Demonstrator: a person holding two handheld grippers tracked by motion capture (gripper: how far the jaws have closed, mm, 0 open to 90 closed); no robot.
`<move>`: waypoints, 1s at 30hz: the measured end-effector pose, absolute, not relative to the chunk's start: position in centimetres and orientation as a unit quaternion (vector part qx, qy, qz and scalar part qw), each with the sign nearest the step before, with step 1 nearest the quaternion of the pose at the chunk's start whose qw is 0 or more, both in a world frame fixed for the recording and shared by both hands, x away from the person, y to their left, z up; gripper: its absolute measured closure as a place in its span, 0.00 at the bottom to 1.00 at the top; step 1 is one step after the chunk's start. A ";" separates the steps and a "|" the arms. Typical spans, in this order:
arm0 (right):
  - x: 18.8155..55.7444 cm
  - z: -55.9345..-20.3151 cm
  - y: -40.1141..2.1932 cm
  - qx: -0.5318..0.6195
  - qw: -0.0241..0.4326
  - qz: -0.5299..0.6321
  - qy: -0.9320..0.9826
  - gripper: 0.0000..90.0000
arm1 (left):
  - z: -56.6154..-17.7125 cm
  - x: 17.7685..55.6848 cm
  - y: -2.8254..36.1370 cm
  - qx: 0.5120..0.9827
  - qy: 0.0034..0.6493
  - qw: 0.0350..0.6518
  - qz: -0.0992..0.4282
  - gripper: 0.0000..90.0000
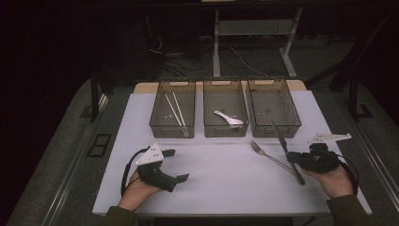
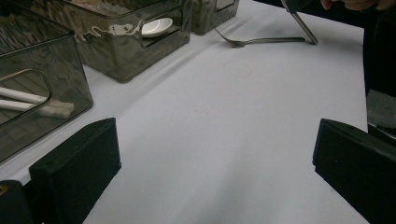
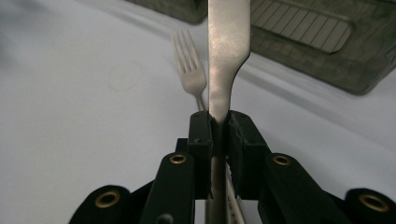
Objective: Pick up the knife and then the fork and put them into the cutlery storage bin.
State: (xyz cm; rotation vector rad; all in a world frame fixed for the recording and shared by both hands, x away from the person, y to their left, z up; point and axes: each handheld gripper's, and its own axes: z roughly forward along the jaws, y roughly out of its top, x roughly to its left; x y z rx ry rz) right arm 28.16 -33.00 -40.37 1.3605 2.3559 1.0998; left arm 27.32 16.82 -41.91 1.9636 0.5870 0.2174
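Our right hand-held gripper (image 3: 219,128) pinches the knife (image 3: 226,56) above the tabletop (image 1: 216,174), beside the fork (image 1: 270,155). We judge sorting underway; next, carry it into the empty right bin (image 1: 274,108). Our left hand-held gripper (image 1: 176,165) rests spread.

Table top (image 1: 221,174): plain white, no pattern.
Bins (image 1: 274,107): three, smoky grey and see-through, with ribbed floors.
Chopsticks (image 1: 175,109): white.
Spoon (image 1: 229,118): white.
Fork (image 1: 270,156): silver metal.
Knife (image 1: 283,141): silver metal, dull sheen.
Right gripper (image 3: 219,126): black, brass-coloured rivets, pale grey top plate.
Left gripper (image 1: 175,165): black, pale grey top plate.
Sleeves (image 1: 350,209): olive green.
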 end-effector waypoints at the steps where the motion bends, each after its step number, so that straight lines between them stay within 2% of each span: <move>1: 28.3 -40.3 -33.1 0.462 0.102 0.375 0.797 0.88 | -41.9 27.3 16.8 0.817 0.244 0.514 0.090 0.00; 15: 30.4 -38.7 -33.7 0.473 0.109 0.405 0.775 0.88 | -41.9 27.3 16.9 0.817 0.246 0.514 0.090 0.00; 30: 34.4 -35.8 -33.6 0.488 0.131 0.420 0.754 0.88 | -42.0 27.4 16.9 0.816 0.248 0.515 0.088 0.00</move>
